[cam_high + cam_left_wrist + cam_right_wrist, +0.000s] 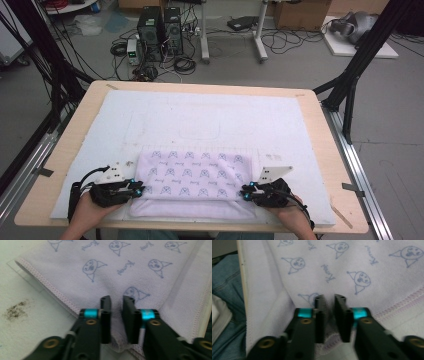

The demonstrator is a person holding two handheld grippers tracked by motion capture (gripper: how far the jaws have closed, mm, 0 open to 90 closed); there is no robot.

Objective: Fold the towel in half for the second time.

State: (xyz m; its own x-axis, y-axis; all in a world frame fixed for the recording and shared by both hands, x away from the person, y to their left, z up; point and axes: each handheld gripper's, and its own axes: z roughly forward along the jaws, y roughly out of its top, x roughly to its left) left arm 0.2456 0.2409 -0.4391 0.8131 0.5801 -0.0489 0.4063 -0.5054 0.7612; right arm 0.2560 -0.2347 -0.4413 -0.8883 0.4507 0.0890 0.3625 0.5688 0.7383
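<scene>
Item: lilac towel (192, 182), printed with small blue faces, folded, lying on the near part of the white mat (210, 120); its near edge hung just over the table's near rim.

My left tongs (139, 190) were clamped on the towel's left end, cloth bunched between the jaws, as seen in the left gripper view (117, 315). My right tongs (246, 192) were clamped likewise on the right end, a fold of cloth pinched between the jaws (329, 315).

Surroundings: wooden table (325, 150), its bare margin running round the mat on all sides. A dark smudge (16, 310) marked the mat just left of the towel's stitched hem (50, 287). Blue denim (227, 305) lay under the near rim, beside the towel's overhang.

Beyond the far edge: two black computer towers (160, 32), loose cables (182, 62) on the grey floor, white stand legs (232, 45), a cardboard box (300, 12). Black frame struts (360, 65) stood at both far corners.

Open room: the mat's far half lay bare, with free strips left and right of the towel. Nothing stood between the two tongs but the towel itself.
</scene>
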